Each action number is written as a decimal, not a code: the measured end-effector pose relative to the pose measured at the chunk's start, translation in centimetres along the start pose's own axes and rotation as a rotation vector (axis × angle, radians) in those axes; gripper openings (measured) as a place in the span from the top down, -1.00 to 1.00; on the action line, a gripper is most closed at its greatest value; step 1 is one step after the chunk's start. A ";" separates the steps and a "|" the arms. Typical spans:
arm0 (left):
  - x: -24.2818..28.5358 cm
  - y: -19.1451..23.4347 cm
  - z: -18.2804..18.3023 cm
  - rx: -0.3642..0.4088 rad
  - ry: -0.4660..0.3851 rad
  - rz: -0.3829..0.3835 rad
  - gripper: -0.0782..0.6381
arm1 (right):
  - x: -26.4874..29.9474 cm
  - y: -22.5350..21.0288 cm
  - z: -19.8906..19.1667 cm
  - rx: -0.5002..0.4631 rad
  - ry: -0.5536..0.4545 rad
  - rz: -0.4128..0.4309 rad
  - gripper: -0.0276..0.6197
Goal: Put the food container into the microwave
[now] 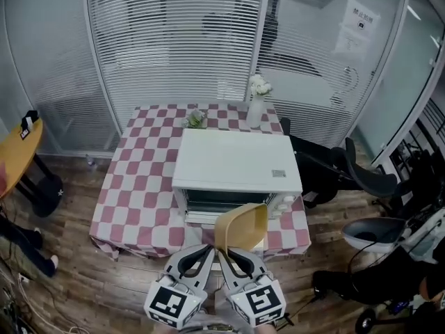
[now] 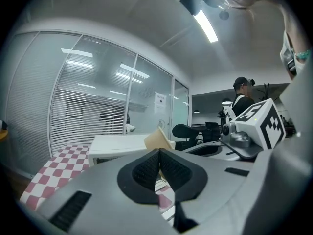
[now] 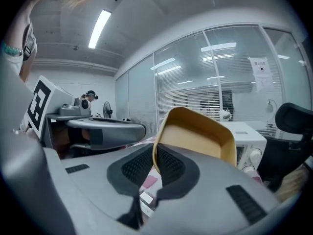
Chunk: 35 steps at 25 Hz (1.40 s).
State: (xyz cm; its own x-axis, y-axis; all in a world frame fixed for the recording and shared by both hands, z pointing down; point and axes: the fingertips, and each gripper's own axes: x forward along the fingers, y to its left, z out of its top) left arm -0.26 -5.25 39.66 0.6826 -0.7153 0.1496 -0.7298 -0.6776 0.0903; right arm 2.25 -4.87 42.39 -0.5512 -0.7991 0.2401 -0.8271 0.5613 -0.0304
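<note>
A tan food container (image 1: 241,227) hangs tilted just in front of the white microwave (image 1: 236,160), which stands on the pink-checked table (image 1: 135,179). My right gripper (image 1: 227,253) is shut on the container's rim; in the right gripper view the pads pinch its near wall (image 3: 155,163) and the tan container (image 3: 195,133) rises above them, with the microwave (image 3: 249,138) behind. My left gripper (image 1: 207,252) sits close beside the right one, shut with nothing between its pads (image 2: 159,168). From the left gripper view a corner of the container (image 2: 157,140) shows before the microwave (image 2: 117,143).
A vase of white flowers (image 1: 256,103) and a small plant (image 1: 195,119) stand behind the microwave. Black office chairs (image 1: 361,176) crowd the right side. A yellow round table (image 1: 17,152) is at the left. A glass wall with blinds runs behind. A person (image 2: 242,94) stands far off.
</note>
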 end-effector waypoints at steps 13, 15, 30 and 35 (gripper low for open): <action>5.0 1.1 -0.5 0.001 0.054 0.006 0.75 | 3.1 -3.8 -3.9 0.057 0.102 0.050 0.87; 5.6 1.2 -0.7 -0.001 0.064 0.010 0.75 | 3.5 -4.2 -4.7 0.055 0.127 0.060 0.87; 9.3 3.4 -2.1 -0.039 0.134 0.114 0.75 | 7.6 -7.6 -8.6 0.034 0.255 0.174 0.87; 10.5 4.2 -2.1 -0.061 0.134 0.165 0.75 | 8.8 -8.3 -8.6 0.001 0.293 0.238 0.86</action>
State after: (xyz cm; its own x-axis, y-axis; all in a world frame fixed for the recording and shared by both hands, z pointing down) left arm 3.81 -15.23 43.69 0.5458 -0.7838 0.2963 -0.8349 -0.5388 0.1127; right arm 5.25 -14.74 53.13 -0.6729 -0.5509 0.4936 -0.6799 0.7235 -0.1194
